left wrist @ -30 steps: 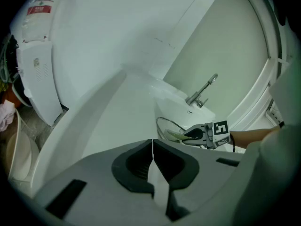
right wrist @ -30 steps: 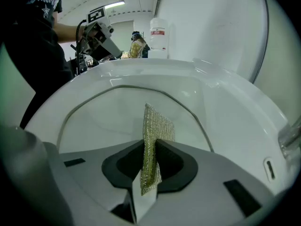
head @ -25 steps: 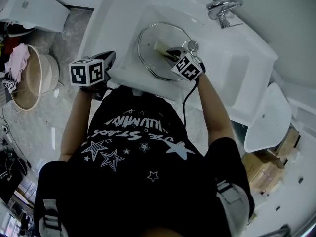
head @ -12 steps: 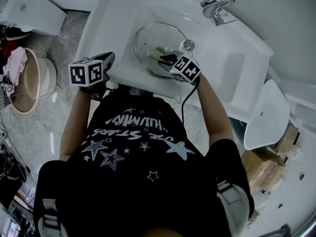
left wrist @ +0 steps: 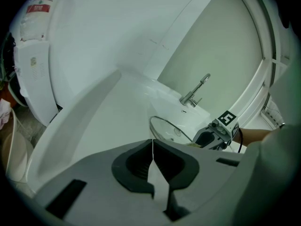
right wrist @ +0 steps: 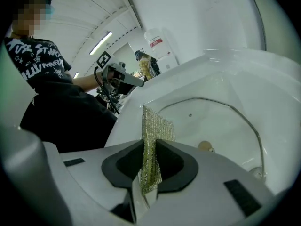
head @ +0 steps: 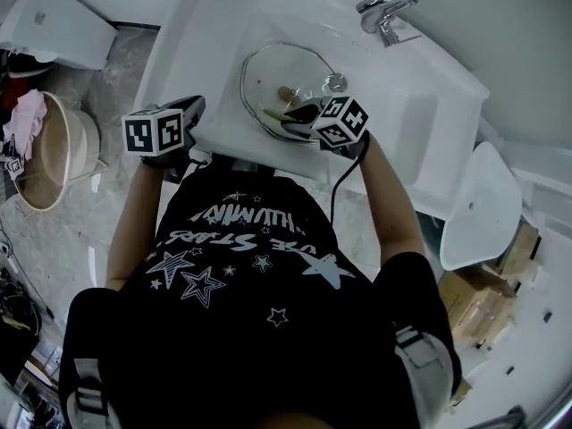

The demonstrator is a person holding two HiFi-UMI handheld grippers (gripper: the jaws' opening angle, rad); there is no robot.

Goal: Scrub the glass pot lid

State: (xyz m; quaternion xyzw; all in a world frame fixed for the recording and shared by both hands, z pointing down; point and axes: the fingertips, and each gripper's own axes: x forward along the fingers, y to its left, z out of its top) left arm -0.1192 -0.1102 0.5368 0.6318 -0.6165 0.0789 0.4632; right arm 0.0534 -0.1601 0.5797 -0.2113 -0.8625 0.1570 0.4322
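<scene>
Person's wearing a black short-sleeved tee with white stars and lettering running across it. The left gripper and right gripper are looking pale grey with dark-lined jaws, each sporting a black-and-white marker cube, with a black cable trailing off the right.

Premises: a washroom. A white washbasin with chrome tap stands directly ahead of the right gripper. Marbled floor and a tub holding cloths lie left of the left gripper.

The black shirt reads "THE STARS"; its other line is illegible.
</scene>
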